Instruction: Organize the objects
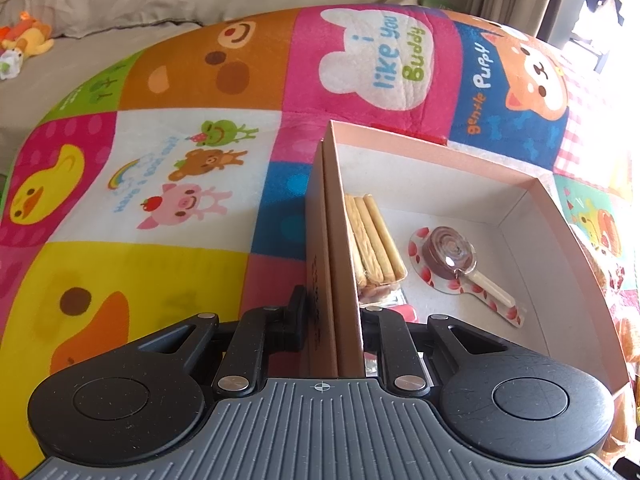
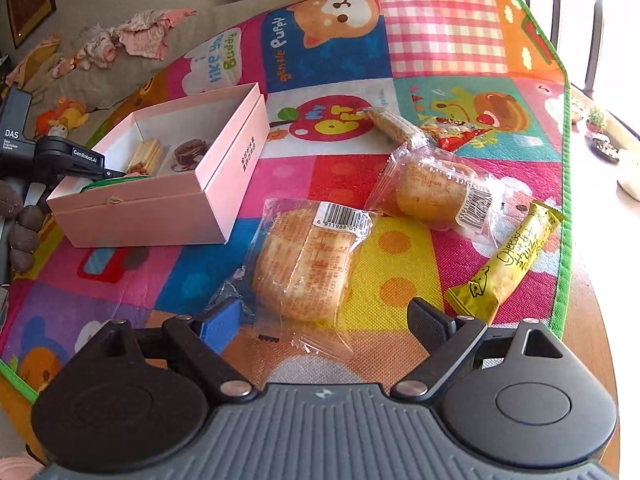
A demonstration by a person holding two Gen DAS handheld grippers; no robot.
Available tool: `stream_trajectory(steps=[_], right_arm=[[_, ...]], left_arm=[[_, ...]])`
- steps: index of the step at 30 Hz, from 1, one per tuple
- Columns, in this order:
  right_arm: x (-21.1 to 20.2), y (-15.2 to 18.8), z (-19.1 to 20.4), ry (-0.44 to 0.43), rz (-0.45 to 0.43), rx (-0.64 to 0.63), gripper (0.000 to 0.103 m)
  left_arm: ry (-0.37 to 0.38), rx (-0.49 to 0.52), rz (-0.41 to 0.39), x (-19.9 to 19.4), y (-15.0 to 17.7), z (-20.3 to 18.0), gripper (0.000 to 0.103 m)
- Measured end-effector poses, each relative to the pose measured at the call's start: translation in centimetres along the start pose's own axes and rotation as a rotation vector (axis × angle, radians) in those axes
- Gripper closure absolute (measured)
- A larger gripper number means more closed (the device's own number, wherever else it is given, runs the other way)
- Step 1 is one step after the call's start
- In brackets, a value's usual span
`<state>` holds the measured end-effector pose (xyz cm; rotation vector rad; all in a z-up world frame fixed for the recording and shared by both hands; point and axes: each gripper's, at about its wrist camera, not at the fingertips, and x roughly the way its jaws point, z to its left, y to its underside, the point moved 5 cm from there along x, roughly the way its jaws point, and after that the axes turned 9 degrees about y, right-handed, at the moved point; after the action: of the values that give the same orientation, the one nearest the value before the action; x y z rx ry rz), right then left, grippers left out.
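The left claw pinches the near wall of the pale pink box, which sits on the cartoon play mat holding biscuit sticks and a wrapped chocolate lollipop. The right claw hangs spread over a clear-wrapped bread bun.

Play mat is a bright patchwork: pink-and-white gingham at 12 o'clock, blue puppy panel beside it, yellow duck squares, magenta, orange, teal, with a green edge. Box is pale pink outside, white inside. In it are tan biscuit sticks and a brown swirl lollipop on a clear wrapper with red petal print. Bread packs are golden-orange under clear film with white barcode labels. Cheese bar at 3 o'clock is yellow with black lettering. Red-orange snack packet at 1 o'clock, print possibly cartoon, blurred. Right gripper is black with one blue pad.
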<state>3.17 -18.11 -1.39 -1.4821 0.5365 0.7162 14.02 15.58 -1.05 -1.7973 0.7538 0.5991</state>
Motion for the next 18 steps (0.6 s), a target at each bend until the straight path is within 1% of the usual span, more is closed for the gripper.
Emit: stream_trajectory(steps=[1,2,3,4,5,6,8,10,14,18], right_arm=[[-0.2,0.1,-0.7,0.006,-0.007,0.047,0.010],[-0.3,0.2,-1.3,0.014,-0.012,0.090,0.005],[-0.4,0.5,-2.1,0.023,-0.014,0.138,0.002],[-0.3,0.8,-2.6,0.028,-0.002,0.169,0.000],[0.0,1.2,-2.9,0.023,0.017,0.189,0.000],[-0.1,1.4,-3.0,0.014,-0.006,0.194,0.000],[-0.1,1.5,-3.1,0.015,-0.010,0.215,0.000],[0.0,1.4,-3.2,0.023,-0.005,0.264,0.000],[0.3,1.0,-2.9,0.051,0.032,0.253,0.000],[0.3,1.1,-2.8,0.049,0.033,0.238,0.000]], left_arm=[[-0.001,0.000,-0.001,0.0,0.0,0.0,0.085],[-0.002,0.000,-0.001,0.0,0.0,0.0,0.085],[-0.003,-0.001,-0.001,0.0,0.0,0.0,0.085],[-0.004,-0.002,-0.001,0.0,0.0,-0.1,0.085],[-0.005,-0.002,-0.001,0.1,0.0,-0.1,0.085],[-0.006,-0.002,0.000,0.1,0.0,-0.1,0.085],[-0.007,-0.001,0.000,0.1,0.0,-0.1,0.085],[-0.007,-0.002,0.000,0.1,0.0,-0.1,0.085],[-0.007,-0.004,-0.001,0.1,0.0,-0.1,0.085],[-0.007,-0.003,0.000,0.1,0.0,-0.1,0.085]])
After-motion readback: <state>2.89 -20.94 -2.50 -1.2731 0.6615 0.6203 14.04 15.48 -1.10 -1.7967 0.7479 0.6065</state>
